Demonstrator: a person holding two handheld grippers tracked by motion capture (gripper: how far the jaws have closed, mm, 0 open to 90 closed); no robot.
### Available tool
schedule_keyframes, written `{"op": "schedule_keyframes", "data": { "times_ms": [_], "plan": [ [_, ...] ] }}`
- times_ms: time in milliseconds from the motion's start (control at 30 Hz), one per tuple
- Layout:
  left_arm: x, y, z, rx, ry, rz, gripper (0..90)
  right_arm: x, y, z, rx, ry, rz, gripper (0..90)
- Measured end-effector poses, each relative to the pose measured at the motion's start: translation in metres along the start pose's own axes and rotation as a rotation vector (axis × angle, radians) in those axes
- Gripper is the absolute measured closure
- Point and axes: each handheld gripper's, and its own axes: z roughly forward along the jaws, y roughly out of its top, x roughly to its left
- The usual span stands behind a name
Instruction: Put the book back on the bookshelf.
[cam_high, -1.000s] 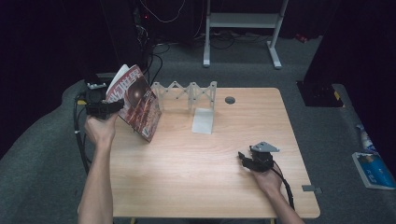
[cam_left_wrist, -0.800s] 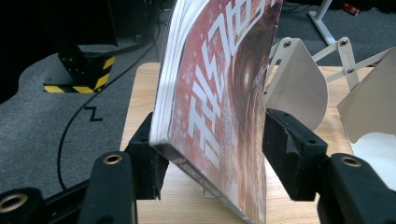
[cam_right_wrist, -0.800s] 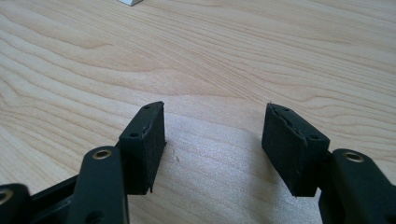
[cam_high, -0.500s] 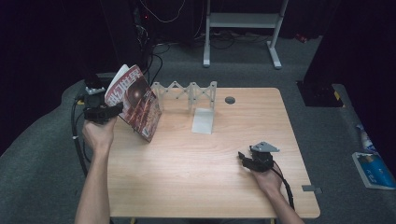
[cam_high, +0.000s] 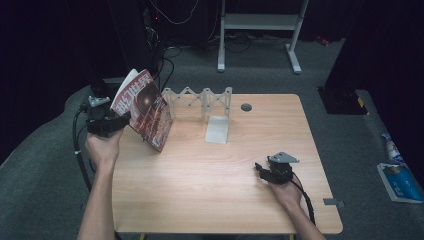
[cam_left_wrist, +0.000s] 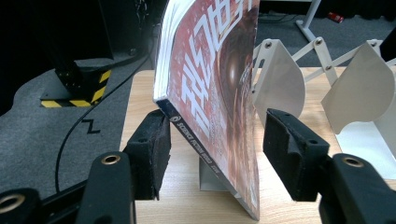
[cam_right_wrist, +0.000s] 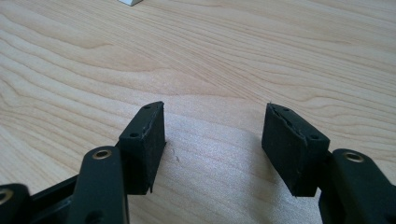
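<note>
Magazine (cam_left_wrist: 215, 93) between wide left gripper (cam_left_wrist: 212, 144) jaws, near table (cam_high: 200, 200) edge

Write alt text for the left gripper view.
A red-covered magazine stands tilted between the left gripper's open black jaws, with a gap at the right pad. Behind it, a white folding rack stands on the wooden table.

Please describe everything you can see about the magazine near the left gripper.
The magazine is a thin glossy issue with a dark red cover, large pale lettering and white page edges. It stands tilted on its lower corner at the table's left rear, beside the white folding rack. It sits between the pads of the left gripper: the left pad meets its spine, while a gap shows before the right pad.
</note>
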Motion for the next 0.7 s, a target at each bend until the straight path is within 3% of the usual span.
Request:
{"op": "schedule_keyframes", "data": {
  "times_ms": [300,433,700],
  "plan": [
    [-0.003,-0.004,-0.009,-0.019,-0.024,0.016,41.9,0.000,0.000,0.000,0.001,0.000,0.002,39.6],
    [-0.011,-0.004,-0.014,-0.042,-0.053,0.031,41.9,0.000,0.000,0.000,0.000,0.000,0.000,39.6],
    [-0.024,-0.006,-0.015,-0.040,-0.091,0.063,41.7,0.000,0.000,0.000,-0.001,0.000,0.000,39.6]
  ]
}}
